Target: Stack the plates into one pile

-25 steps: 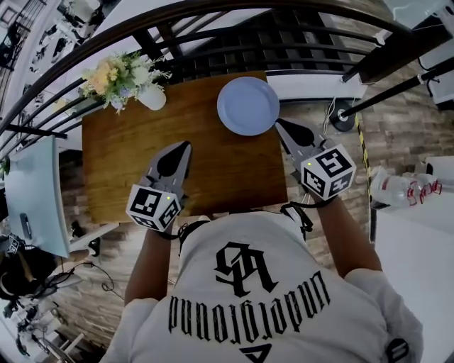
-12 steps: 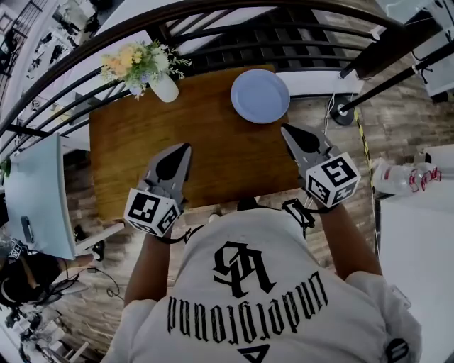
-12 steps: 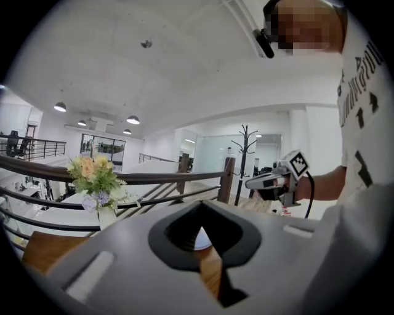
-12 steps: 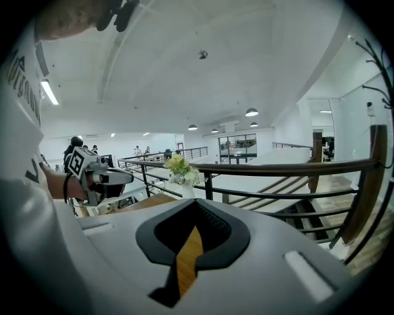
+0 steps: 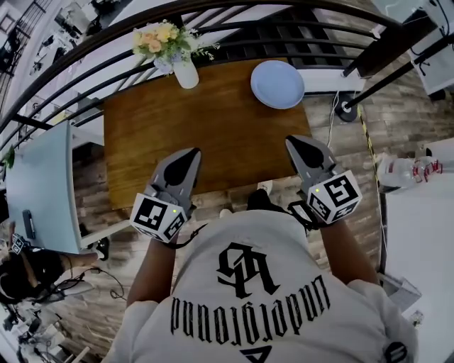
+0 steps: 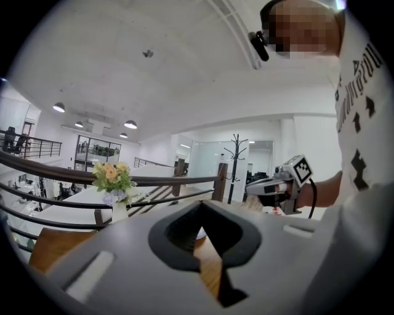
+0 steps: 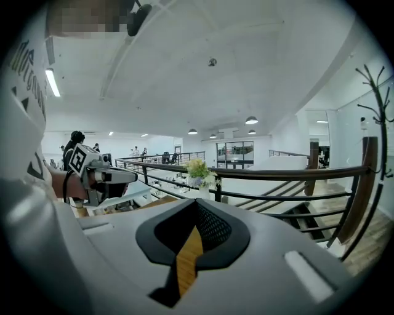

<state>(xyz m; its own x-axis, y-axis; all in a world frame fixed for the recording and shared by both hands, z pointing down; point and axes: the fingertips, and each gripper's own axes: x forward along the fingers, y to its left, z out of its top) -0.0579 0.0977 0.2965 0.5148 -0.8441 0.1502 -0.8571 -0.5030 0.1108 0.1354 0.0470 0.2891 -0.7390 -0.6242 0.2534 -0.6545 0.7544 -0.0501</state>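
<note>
A pale blue plate [image 5: 277, 84] rests at the far right corner of the wooden table [image 5: 213, 127]; whether it is a single plate or a pile I cannot tell. My left gripper [image 5: 191, 153] hovers over the table's near edge, left of centre, jaws shut and empty. At the near right corner my right gripper [image 5: 294, 142] is also shut, holding nothing. Both are well short of the plate. In the left gripper view the jaws [image 6: 204, 246] meet in a thin slit, with the right gripper [image 6: 277, 184] beyond. The right gripper view shows its own closed jaws [image 7: 191, 243] and the left gripper [image 7: 101, 175].
A white vase of flowers [image 5: 186, 73] stands at the table's far left corner. A dark railing [image 5: 234, 14] curves behind the table, with stairs past it. A white desk [image 5: 39, 184] lies to the left, a coat stand base [image 5: 345, 111] and a white surface [image 5: 425, 234] to the right.
Both grippers have drawn back from the table's middle to its near edge, away from the plate. The plate stays at the far right corner. Jaws remain shut.
</note>
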